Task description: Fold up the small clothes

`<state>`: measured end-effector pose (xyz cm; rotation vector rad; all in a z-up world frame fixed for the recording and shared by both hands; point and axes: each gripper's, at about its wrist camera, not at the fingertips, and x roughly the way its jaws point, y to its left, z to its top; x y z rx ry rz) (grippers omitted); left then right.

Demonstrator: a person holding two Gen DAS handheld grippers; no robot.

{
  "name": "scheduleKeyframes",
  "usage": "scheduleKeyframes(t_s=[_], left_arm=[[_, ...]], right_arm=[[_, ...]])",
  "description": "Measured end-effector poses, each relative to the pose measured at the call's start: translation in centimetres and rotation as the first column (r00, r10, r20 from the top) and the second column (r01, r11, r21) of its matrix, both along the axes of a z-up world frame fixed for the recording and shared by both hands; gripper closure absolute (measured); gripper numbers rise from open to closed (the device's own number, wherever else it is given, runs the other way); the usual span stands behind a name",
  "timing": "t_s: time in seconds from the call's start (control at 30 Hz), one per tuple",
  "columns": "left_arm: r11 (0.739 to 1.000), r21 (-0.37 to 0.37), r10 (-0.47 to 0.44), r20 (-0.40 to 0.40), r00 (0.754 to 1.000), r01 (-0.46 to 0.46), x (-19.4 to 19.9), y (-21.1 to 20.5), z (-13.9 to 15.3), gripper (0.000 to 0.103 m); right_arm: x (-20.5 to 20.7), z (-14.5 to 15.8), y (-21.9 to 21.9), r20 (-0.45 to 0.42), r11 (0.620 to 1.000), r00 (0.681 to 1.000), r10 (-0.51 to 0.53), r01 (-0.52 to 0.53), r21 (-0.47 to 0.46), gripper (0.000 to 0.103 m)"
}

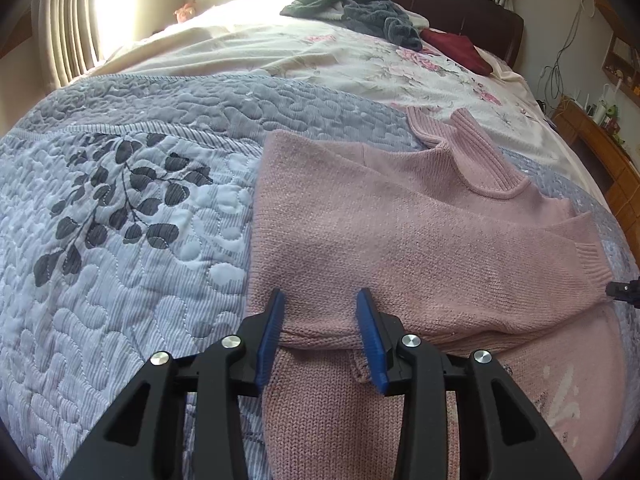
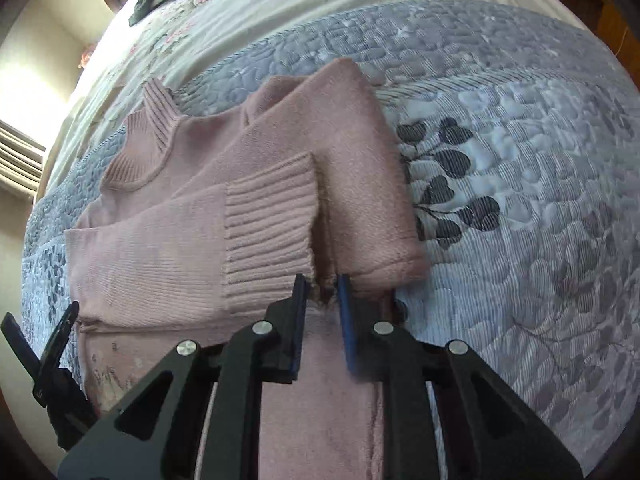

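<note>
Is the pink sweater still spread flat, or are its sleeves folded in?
Partly folded: on the pink sweater, the ribbed cuff lies across the chest, both sleeves folded inward.

Daylight enters through the curtained window (image 1: 80, 20), overexposing it and the adjoining bedsheet (image 1: 248, 12). Both fisheye views curve strongly, with dark vignetting at the corners. The right wrist view shows motion blur on the quilt (image 2: 540, 200); shadows are soft.

A pink knit sweater (image 1: 400, 240) lies flat just ahead of the tongs, both sleeves folded across its body, ribbed collar at the far end.
</note>
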<state>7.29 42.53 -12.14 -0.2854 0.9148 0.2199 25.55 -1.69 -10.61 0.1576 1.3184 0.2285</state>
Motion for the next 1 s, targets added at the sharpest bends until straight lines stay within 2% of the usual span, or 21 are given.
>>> scheduleKeyframes(t_s=[0.03, 0.07, 0.13, 0.23, 0.3, 0.37, 0.47, 0.53, 0.6, 0.67, 0.73, 0.83, 1.0], left_arm=[[1.0, 0.007, 0.001, -0.007, 1.0, -0.001, 0.0, -0.1, 0.1, 0.064], [1.0, 0.018, 0.005, -0.015, 1.0, -0.004, 0.1, -0.2, 0.5, 0.065], [0.999, 0.035, 0.005, 0.001, 1.0, -0.005, -0.1, -0.8, 1.7, 0.065], [0.999, 0.011, -0.052, 0.069, 0.996, 0.052, -0.2, -2.2, 4.0, 0.062], [0.995, 0.0, -0.096, 0.079, 0.992, 0.096, 0.2, -3.6, 4.4, 0.06], [0.99, -0.007, -0.137, 0.055, 0.989, 0.138, 0.9, -4.9, 3.7, 0.06], [0.984, 0.027, -0.176, -0.009, 0.984, 0.176, 1.7, -6.7, 1.9, 0.06], [0.981, 0.04, -0.187, -0.038, 0.982, 0.189, 1.9, -7.0, 0.7, 0.06], [0.978, 0.039, -0.202, -0.027, 0.979, 0.203, 1.6, -6.8, 0.1, 0.058], [0.979, 0.004, -0.202, -0.016, 0.979, 0.202, 1.5, -6.2, -0.1, 0.058], [0.98, -0.042, -0.195, -0.006, 0.981, 0.194, 1.6, -5.6, -0.3, 0.058], [0.979, -0.079, -0.19, 0.008, 0.982, 0.19, 1.5, -5.1, -0.5, 0.058], [0.976, -0.044, -0.215, -0.018, 0.976, 0.214, 1.8, -5.5, 0.1, 0.059]], right_arm=[[-0.3, 0.1, -0.5, 0.002, 1.0, 1.0, -0.007, 0.007, 0.022, 0.087], [-0.6, 0.5, -0.8, 0.019, 1.0, 1.0, -0.011, 0.01, 0.026, 0.085], [-1.2, 2.1, -0.7, 0.089, 1.0, 0.996, 0.009, -0.01, 0.006, 0.085], [-1.3, 4.2, 0.5, 0.145, 0.995, 0.986, 0.077, -0.085, 0.05, 0.082], [-1.1, 4.5, 1.4, 0.155, 0.991, 0.981, 0.114, -0.124, 0.056, 0.079], [-0.5, 3.9, 2.0, 0.143, 0.989, 0.981, 0.129, -0.137, 0.047, 0.079], [0.4, 1.8, 1.9, 0.094, 0.992, 0.988, 0.119, -0.123, 0.039, 0.078], [0.5, 0.5, 1.2, 0.078, 0.994, 0.991, 0.105, -0.105, -0.003, 0.081], [0.5, -0.7, 0.1, 0.066, 0.996, 0.994, 0.082, -0.083, 0.015, 0.08], [0.5, -1.4, -1.2, 0.06, 0.994, 0.996, 0.059, -0.064, 0.091, 0.08], [0.5, -1.7, -1.6, 0.057, 0.991, 0.997, 0.054, -0.06, 0.117, 0.08], [0.5, -1.6, -1.0, 0.069, 0.993, 0.994, 0.082, -0.087, 0.077, 0.079], [0.8, -0.7, 0.2, 0.062, 0.993, 0.991, 0.12, -0.121, 0.004, 0.078]])
